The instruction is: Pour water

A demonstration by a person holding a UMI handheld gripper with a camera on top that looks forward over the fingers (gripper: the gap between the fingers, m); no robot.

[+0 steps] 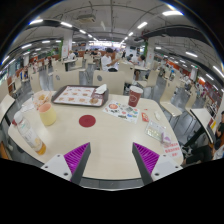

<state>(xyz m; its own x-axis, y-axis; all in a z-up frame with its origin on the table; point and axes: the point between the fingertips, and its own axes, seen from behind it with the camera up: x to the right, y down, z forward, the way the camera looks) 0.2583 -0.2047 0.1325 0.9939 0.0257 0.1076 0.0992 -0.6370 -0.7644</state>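
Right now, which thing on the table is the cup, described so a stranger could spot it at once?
Start at the round pale table ahead of the open gripper. Beyond the small dark red disc, past the printed sheet, stands the cup. It alone is upright and brownish-red with a darker top, to the right of the flat tray.

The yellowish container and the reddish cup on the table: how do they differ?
The yellowish container looks taller and pale; the reddish cup looks shorter and dark. The container stands ahead of the left finger beside the red coaster; the cup stands farther off, near the tray. Both stand upright on the table, beyond the open gripper.
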